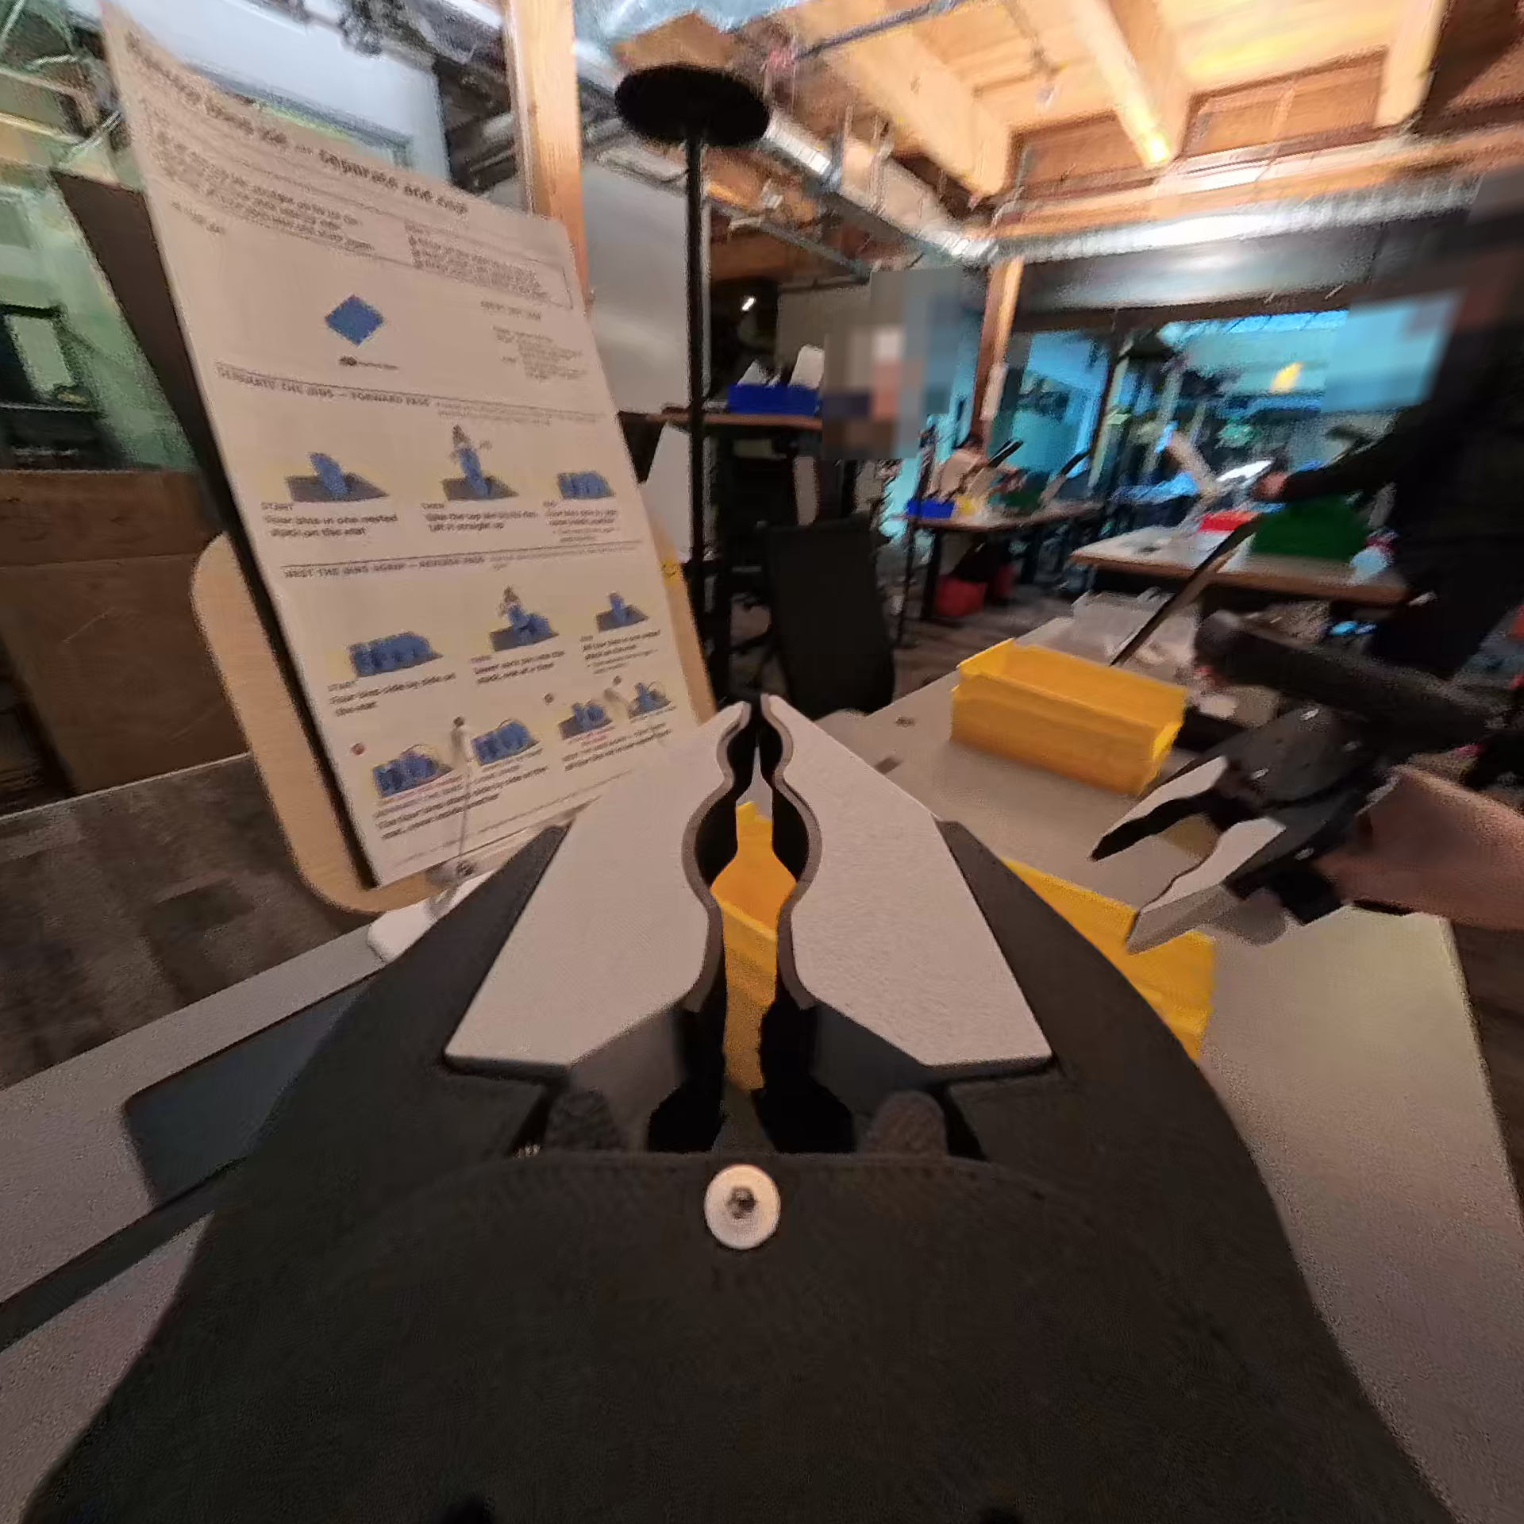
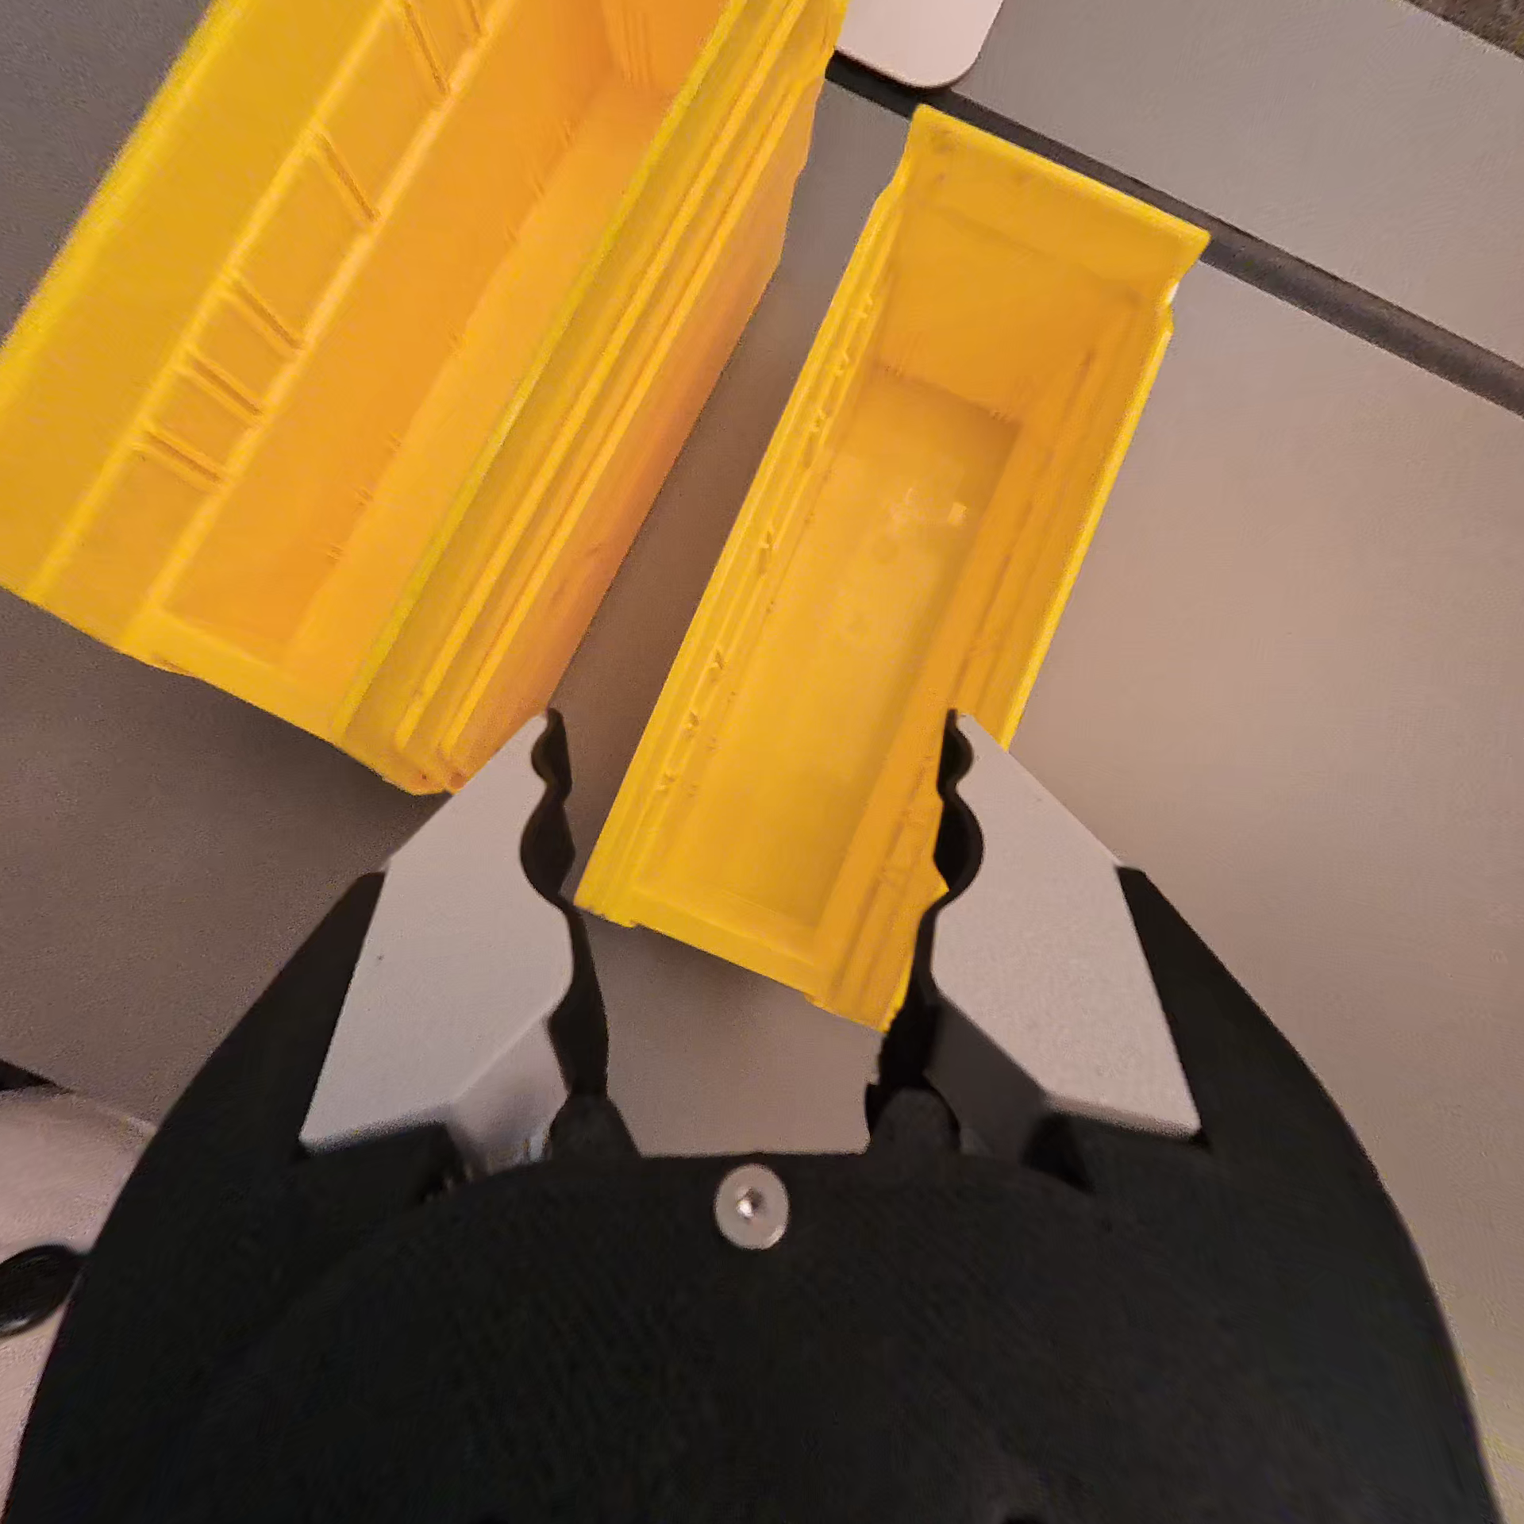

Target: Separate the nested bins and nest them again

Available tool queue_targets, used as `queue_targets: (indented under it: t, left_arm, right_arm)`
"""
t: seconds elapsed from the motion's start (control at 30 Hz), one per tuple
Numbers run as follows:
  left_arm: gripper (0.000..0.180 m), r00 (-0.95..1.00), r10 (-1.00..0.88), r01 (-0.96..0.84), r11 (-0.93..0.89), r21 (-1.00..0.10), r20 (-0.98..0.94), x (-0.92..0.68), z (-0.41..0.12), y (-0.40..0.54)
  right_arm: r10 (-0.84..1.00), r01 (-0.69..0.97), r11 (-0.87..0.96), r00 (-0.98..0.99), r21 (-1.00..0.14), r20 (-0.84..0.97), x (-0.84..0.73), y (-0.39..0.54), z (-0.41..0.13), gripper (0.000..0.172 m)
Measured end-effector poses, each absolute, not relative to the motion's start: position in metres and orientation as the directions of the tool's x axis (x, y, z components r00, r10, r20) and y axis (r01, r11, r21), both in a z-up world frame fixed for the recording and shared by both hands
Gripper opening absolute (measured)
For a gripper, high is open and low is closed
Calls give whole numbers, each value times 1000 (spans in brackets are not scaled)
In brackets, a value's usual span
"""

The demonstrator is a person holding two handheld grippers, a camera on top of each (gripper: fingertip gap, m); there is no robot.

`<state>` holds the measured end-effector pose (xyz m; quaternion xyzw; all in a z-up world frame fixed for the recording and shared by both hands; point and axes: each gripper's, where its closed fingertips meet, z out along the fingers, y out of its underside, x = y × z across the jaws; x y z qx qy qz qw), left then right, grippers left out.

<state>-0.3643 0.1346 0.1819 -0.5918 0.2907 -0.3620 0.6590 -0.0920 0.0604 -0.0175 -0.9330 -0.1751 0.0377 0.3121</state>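
My left gripper (image 1: 757,719) is shut and raised over the grey table (image 1: 1319,1154). A single yellow bin (image 1: 1105,940) shows through the gap behind its fingers. In the right wrist view this bin (image 2: 891,577) lies open side up on the table, and no gripper touches its far end. My right gripper (image 2: 750,717) is open around the bin's near end. Its left finger (image 2: 486,825) stands clear of the wall and its right finger (image 2: 1014,825) is at the right wall. The right gripper also shows in the left wrist view (image 1: 1115,899). A stack of nested yellow bins (image 2: 330,371) lies to the left and shows farther back in the left wrist view (image 1: 1064,726).
An instruction sheet on a wooden board (image 1: 396,495) stands at the table's left. A black pole stand (image 1: 699,412) rises behind it. A person's hand (image 1: 1443,849) holds the right gripper. A dark seam (image 2: 1319,289) crosses the table. Other tables with coloured bins stand in the background.
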Motion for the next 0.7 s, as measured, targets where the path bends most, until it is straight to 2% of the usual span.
queue_targets:
  t: [0.1,0.27,0.3,0.37,0.43,0.53,0.63,0.7]
  left_arm:
    - [0,640,-768,29,33,-999,-7,-376,168,143]
    - [0,540,-840,126,18,-992,53,-378,179,128]
    - [0,508,-858,161,0,-987,83,-377,182,125]
    - [0,448,-882,237,-42,-971,147,-376,188,121]
    - [0,407,-893,276,-80,-958,192,-374,190,121]
    - [0,424,-888,212,-95,-973,179,-369,179,127]
    - [0,432,-886,188,-97,-977,171,-365,173,131]
    - [0,395,-899,194,-119,-974,189,-360,173,127]
  right_arm:
    - [344,337,-737,933,-587,103,-88,69,-20,86]
    - [322,286,-787,946,-547,30,-87,80,-35,79]
    - [299,263,-805,954,-532,19,-85,83,-39,83]
    - [234,202,-841,972,-501,-1,-80,87,-45,105]
    - [196,144,-868,979,-476,-60,-84,91,-50,113]
    - [157,89,-907,978,-413,-134,-92,94,-60,115]
    - [135,90,-936,985,-341,-110,-91,98,-74,115]
    - [126,95,-954,988,-286,-94,-92,97,-84,106]
